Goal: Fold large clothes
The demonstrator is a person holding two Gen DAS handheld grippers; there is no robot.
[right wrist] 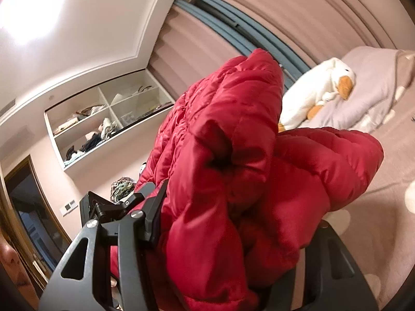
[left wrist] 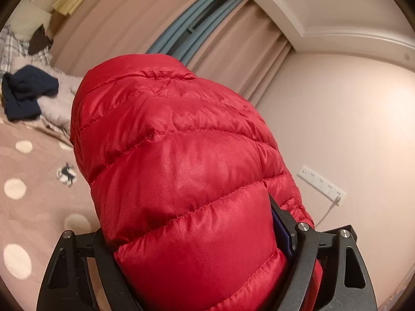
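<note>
Two grippers, left gripper and right gripper, clamp an unlabelled red down jacket.

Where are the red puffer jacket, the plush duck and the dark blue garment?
red puffer jacket (left wrist: 181, 171), left wrist view, a quilted panel.
plush duck (right wrist: 316, 88), right wrist view, its white body.
dark blue garment (left wrist: 26, 90), left wrist view, its crumpled middle.
</note>
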